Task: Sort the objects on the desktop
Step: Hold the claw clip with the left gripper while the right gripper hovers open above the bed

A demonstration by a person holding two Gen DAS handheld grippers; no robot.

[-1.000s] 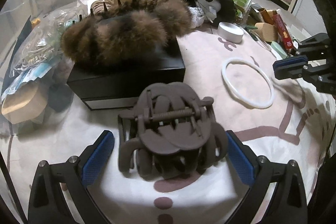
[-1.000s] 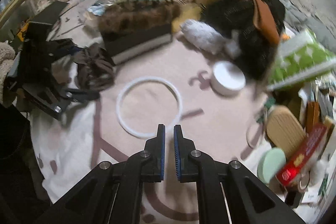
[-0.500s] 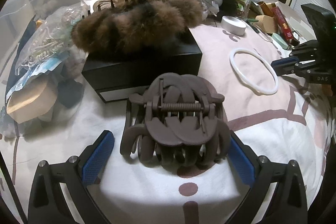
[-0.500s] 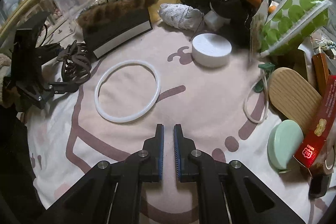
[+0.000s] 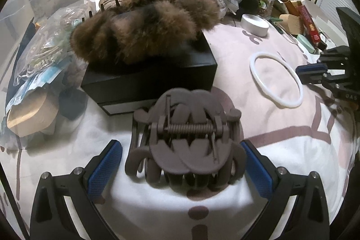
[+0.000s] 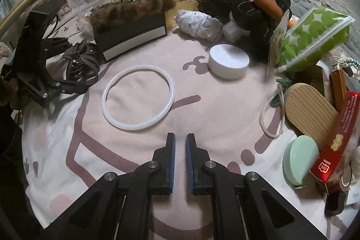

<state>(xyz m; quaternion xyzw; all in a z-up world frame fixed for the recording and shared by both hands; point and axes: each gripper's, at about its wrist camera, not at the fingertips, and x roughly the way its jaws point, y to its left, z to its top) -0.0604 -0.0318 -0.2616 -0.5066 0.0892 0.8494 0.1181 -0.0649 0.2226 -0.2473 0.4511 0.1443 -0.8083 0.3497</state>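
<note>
The left gripper [image 5: 181, 163] stood wide apart around a brown claw hair clip [image 5: 186, 141], which lay on the patterned bedspread [image 5: 281, 150]; the right pad looked to be at the clip's edge, the left pad clear of it, so nothing was clamped. The right gripper [image 6: 180, 150] had its fingers drawn nearly together, holding nothing, over bare cloth. Just beyond it lay a white ring [image 6: 138, 97] (flat, touching nothing). Past the clip stood a black box [image 5: 153, 73] with a furry brown clip [image 5: 144, 33] on top. Farther right sat a white round tin [image 6: 228, 61].
</note>
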